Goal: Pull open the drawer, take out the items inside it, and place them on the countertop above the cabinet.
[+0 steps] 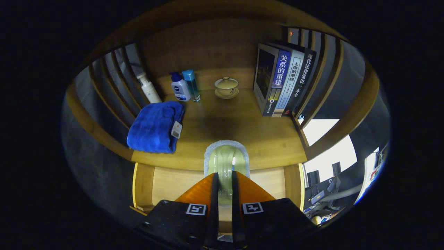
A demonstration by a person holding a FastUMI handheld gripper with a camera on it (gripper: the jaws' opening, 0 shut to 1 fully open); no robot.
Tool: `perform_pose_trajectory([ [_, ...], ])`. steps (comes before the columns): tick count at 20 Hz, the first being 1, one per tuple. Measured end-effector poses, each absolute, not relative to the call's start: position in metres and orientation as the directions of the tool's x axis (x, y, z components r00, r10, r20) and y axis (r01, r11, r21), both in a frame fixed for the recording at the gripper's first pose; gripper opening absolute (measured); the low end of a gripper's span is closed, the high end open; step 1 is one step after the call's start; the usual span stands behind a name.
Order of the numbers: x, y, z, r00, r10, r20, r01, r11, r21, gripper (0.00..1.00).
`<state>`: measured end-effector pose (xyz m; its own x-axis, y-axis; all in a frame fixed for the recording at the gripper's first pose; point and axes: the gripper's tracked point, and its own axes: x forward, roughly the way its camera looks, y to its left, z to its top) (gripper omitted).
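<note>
Sponge [226,160], pale green with a fuzzy grey rim and a rounded end, is sitting pinched between your gripper [222,194] fingers, which are pressing in on both its sides with only a narrow gap. It is reaching ahead of the fingertips over the front edge of the smooth wooden countertop [242,128]. Going left to right, you are facing a folded blue towel [154,126], a white pump bottle [148,88], two small bottles [185,86], a lidded ceramic cup [226,86] and upright books [282,83].
</note>
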<state>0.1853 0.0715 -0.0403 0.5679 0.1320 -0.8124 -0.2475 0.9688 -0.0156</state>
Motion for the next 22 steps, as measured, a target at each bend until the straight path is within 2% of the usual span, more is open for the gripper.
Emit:
perform_pose_trajectory([
  [13, 0.302, 0.107, -0.062, 0.574, 0.096, -0.813, -0.187, 0.982, -0.017, 0.25],
  [18, 0.308, 0.112, -0.058, 0.618, 0.126, -0.776, -0.188, 0.982, 0.010, 0.54],
  [22, 0.309, 0.111, -0.039, 0.737, 0.143, -0.661, -0.169, 0.985, 0.024, 0.78],
])
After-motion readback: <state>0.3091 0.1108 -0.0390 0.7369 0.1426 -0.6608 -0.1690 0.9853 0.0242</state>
